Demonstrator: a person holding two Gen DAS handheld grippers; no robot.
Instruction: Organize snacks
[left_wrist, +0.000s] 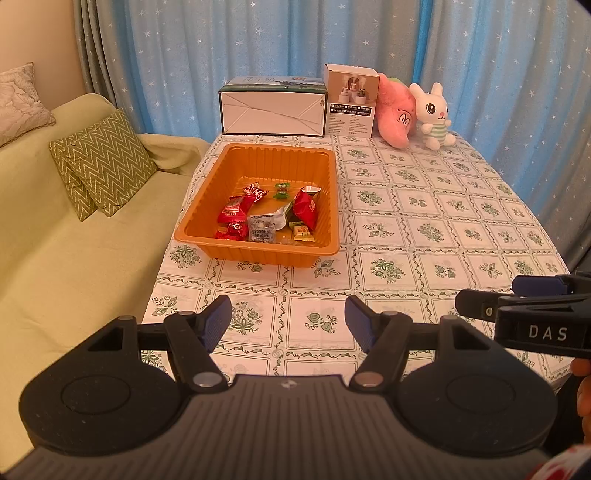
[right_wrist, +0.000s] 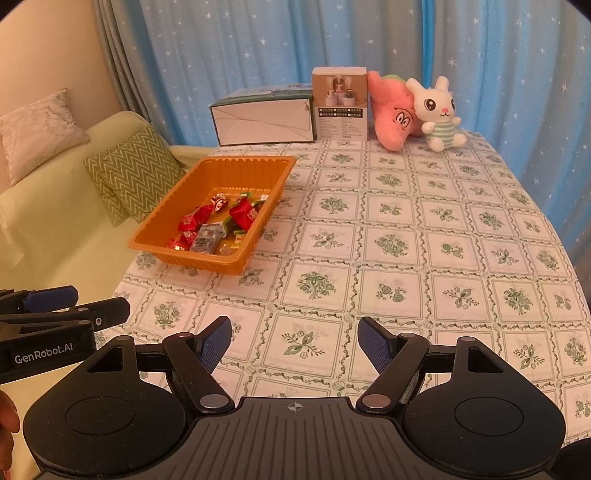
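An orange plastic tray (left_wrist: 258, 157) (right_wrist: 173, 201) sits on the left side of the table and holds several wrapped snacks (left_wrist: 266, 218) (right_wrist: 218, 225), mostly red packets with a grey one and a yellow one. My left gripper (left_wrist: 288, 325) is open and empty, held above the table's near edge, short of the tray. My right gripper (right_wrist: 294, 345) is open and empty over the tablecloth, to the right of the tray. The right gripper shows side-on at the right edge of the left wrist view (left_wrist: 517, 299). The left gripper shows at the left edge of the right wrist view (right_wrist: 74, 306).
A floral tablecloth (left_wrist: 424, 221) (right_wrist: 406, 240) covers the table. At the back stand a white carton (left_wrist: 273, 110) (right_wrist: 262, 118), a small product box (left_wrist: 351, 99) (right_wrist: 340, 103), a pink plush (left_wrist: 395, 110) (right_wrist: 393, 114) and a white bunny plush (left_wrist: 432, 116) (right_wrist: 439, 114). A green sofa with cushions (left_wrist: 103, 166) (right_wrist: 133, 173) lies left.
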